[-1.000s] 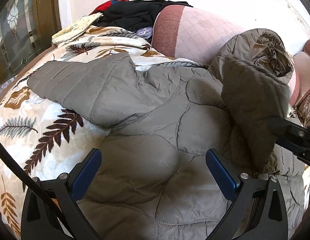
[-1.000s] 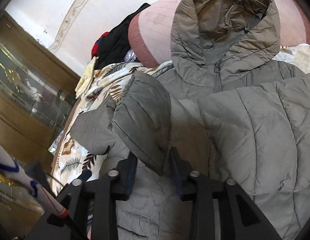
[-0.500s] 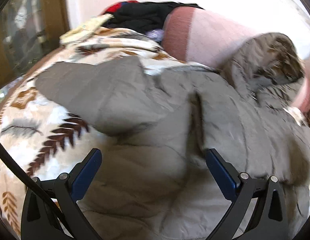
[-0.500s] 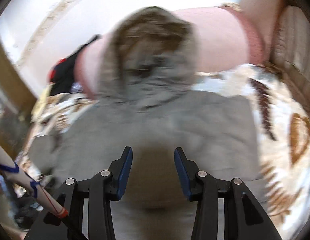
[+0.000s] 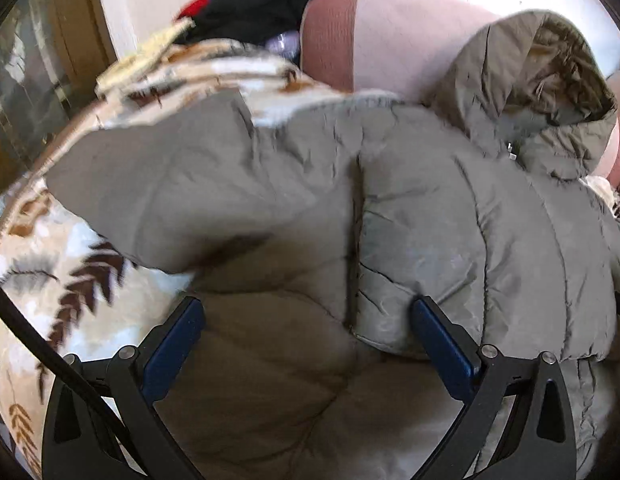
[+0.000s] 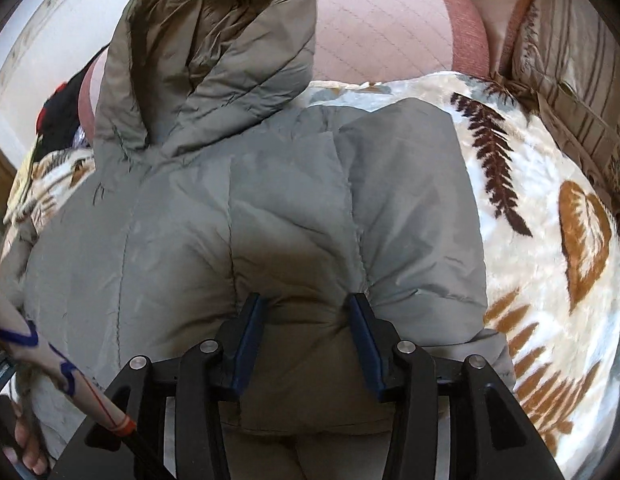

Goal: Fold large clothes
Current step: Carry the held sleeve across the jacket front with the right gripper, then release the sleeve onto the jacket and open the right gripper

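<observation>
A grey-green hooded puffer jacket (image 6: 269, 216) lies spread across a bed covered by a leaf-print blanket (image 6: 550, 208), its hood (image 6: 213, 40) propped against a pink quilted headboard (image 6: 382, 16). The right gripper (image 6: 305, 332) bears down on the padded panel lying across the jacket's middle, fingers (image 6: 249, 340) set at a moderate gap with puffy fabric bulging up between them; whether they are pinching the cloth or merely pressing it flat cannot be told from this view. That pressure looks meant to hold the folded section in place, since down filling of this kind tends to spring back.

The left gripper (image 5: 305, 344) hovers low over the jacket's lower front with its fingers (image 5: 442, 344) spread wide and holding nothing, one blue pad just beside the edge of the folded panel. The left sleeve (image 5: 161, 184) lies out across the blanket, not yet brought in, and judging by the gripper's position it appears the likely next piece to fold.

A heap of dark clothes (image 5: 265, 8) sits at the far corner of the bed near the headboard, well apart from the work. A striped cushion (image 6: 574, 52) rests at the right edge.
</observation>
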{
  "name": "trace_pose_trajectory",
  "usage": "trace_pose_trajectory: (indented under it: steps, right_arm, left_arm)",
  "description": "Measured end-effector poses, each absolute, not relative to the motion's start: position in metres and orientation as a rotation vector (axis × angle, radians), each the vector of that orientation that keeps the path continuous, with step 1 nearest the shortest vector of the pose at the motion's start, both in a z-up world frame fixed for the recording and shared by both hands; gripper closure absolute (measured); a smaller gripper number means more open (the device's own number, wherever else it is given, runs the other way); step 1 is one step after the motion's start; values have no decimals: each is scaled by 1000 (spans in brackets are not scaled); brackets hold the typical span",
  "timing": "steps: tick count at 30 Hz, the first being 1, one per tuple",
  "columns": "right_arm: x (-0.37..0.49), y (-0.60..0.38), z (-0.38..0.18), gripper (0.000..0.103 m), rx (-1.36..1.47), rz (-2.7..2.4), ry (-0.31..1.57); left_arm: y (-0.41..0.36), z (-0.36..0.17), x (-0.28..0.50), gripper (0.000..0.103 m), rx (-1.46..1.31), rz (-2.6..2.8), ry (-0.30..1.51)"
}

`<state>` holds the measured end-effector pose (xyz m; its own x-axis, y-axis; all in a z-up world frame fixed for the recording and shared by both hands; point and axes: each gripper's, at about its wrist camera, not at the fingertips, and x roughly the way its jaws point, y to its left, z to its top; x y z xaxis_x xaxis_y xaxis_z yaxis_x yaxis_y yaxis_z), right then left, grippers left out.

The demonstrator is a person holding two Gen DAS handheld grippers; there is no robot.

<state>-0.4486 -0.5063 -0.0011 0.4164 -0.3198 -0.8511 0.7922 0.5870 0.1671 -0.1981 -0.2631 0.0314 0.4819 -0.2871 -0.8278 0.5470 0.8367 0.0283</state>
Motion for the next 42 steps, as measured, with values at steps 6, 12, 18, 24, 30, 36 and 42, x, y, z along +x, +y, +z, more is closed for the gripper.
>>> trace_pose_trajectory:
  steps: [6,12,18,24,30,36,42]
  right_arm:
    - [-453,-489,22,54,601,-743,835]
    - [-423,-457,31,54,584,-637,836]
    - [-391,-443,6,51,507,-643,935]
    - [-415,-428,31,51,560,-588,887]
    - [-456,-387,48,51,553,-543,876]
    - [-479,-349,37,50,555,-497,851]
    - [-463,-320,21,50,455,-461,939]
  left_arm:
    - [-254,50,-204,0,247,-531,900]
    - [-261,54,-212,0,282,-567,863]
    - [-270,32,-208,0,347,-558,945]
    - [-261,55,-216,0,296,-600,909]
    - [-246,73,-228,0,285,-616,882]
    - [-213,91,-248,0,298,-602,802]
    - [-172,96,-249,0,329,-517,742]
